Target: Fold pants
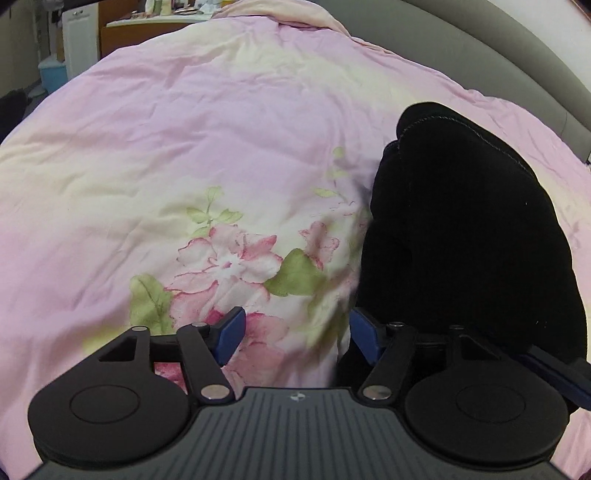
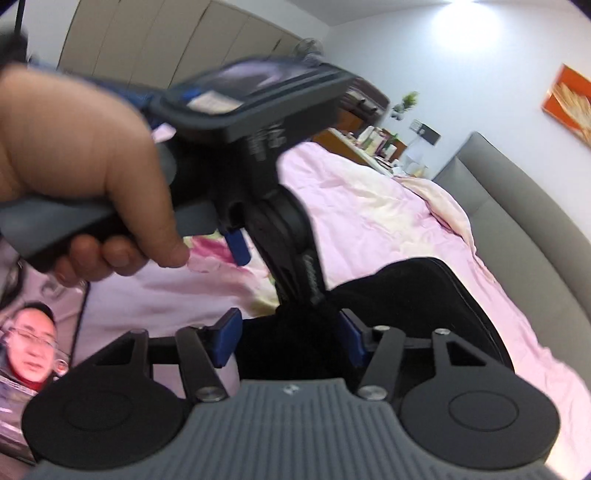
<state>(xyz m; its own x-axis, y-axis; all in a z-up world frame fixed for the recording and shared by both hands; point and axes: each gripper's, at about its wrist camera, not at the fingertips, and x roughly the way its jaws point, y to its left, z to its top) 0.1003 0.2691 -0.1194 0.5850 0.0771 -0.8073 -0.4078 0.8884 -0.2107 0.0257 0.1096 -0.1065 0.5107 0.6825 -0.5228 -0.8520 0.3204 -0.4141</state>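
Note:
Black pants lie bunched in a folded heap on the pink floral quilt, at the right of the left wrist view. My left gripper is open, its blue pads spread, just left of the pants' near edge with quilt between the jaws. In the right wrist view the pants lie just ahead. My right gripper is open, with black cloth between its jaws. The left gripper, held in a hand, hangs over the pants there.
A grey padded headboard runs along the bed's right side. A wooden dresser with bottles stands beyond the bed. A blue bin and a white cabinet stand at the far left. A picture hangs on the wall.

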